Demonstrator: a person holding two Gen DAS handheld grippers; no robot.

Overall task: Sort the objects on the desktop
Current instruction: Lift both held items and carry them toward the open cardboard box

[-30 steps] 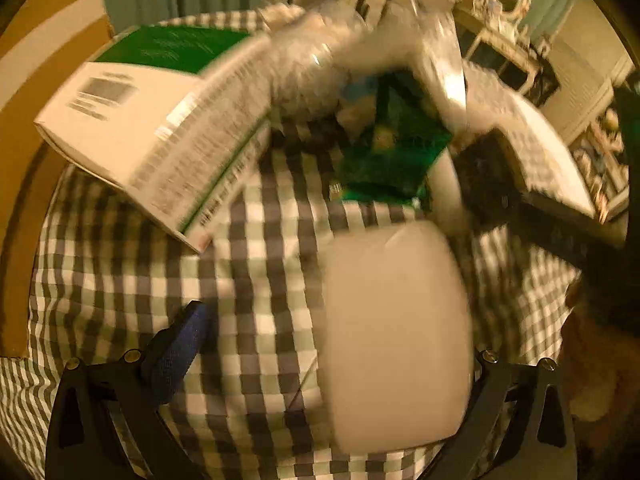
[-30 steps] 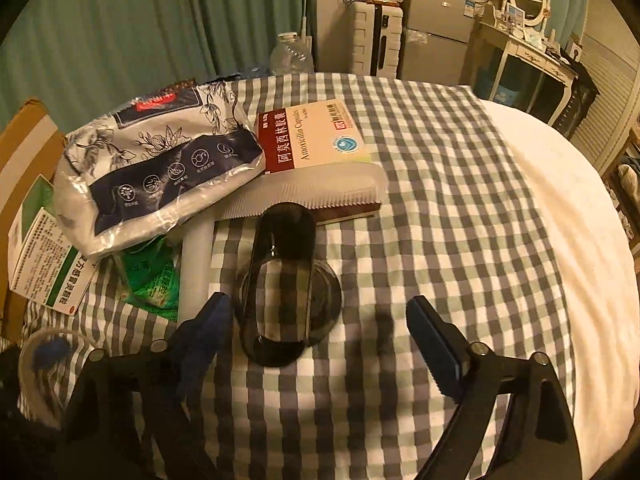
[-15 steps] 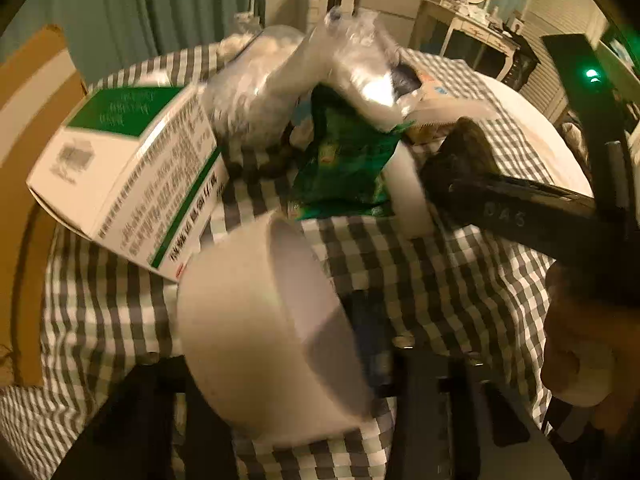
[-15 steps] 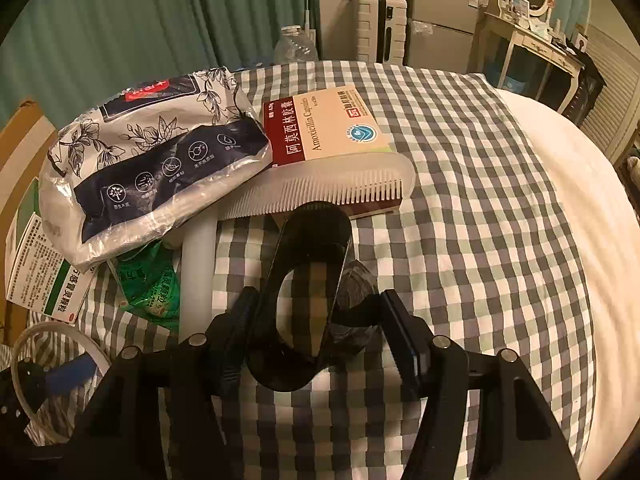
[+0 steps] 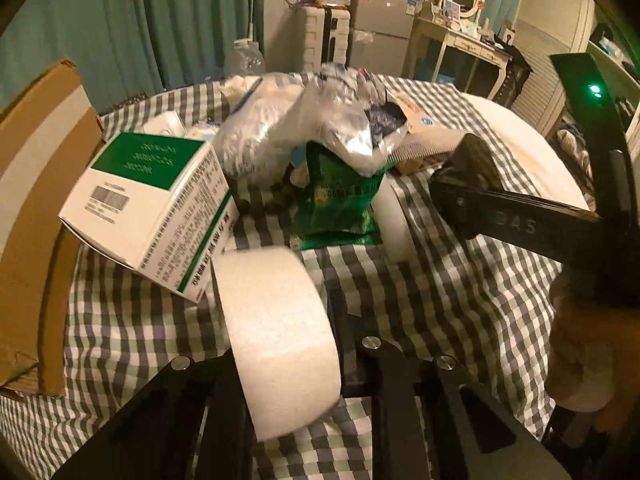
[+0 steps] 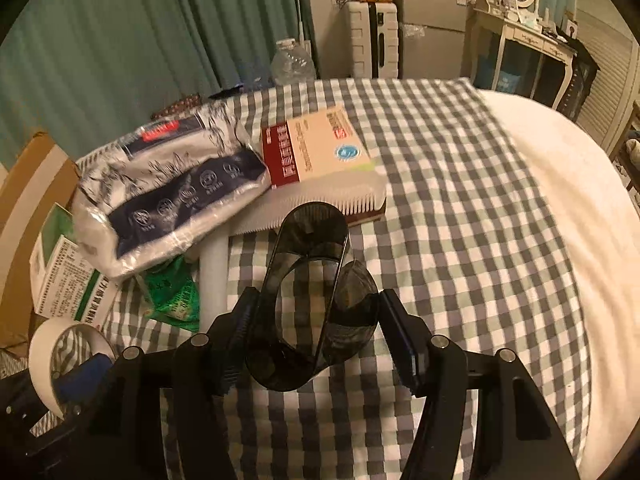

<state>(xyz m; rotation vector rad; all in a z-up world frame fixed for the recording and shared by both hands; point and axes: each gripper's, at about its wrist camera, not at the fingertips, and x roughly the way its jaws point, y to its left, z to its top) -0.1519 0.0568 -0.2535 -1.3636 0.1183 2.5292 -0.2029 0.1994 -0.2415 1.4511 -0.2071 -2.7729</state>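
Left gripper (image 5: 280, 344) clamped on a wide white roll of tape (image 5: 276, 332), gripped across its band and lifted off the grey-and-white checked surface (image 5: 460, 300), likely for carrying clear of the pile. Right gripper (image 6: 316, 340) pinched on a smoky dark translucent plastic holder (image 6: 312, 292), raised just in front of a white comb (image 6: 316, 200). Still heaped near by: a green-and-white carton (image 5: 152, 204), a green foil sachet (image 5: 340, 204), a navy-and-white printed pouch (image 6: 168, 184), a red-and-cream medicine box (image 6: 316, 148). Probably both picks aimed at thinning the clutter first.
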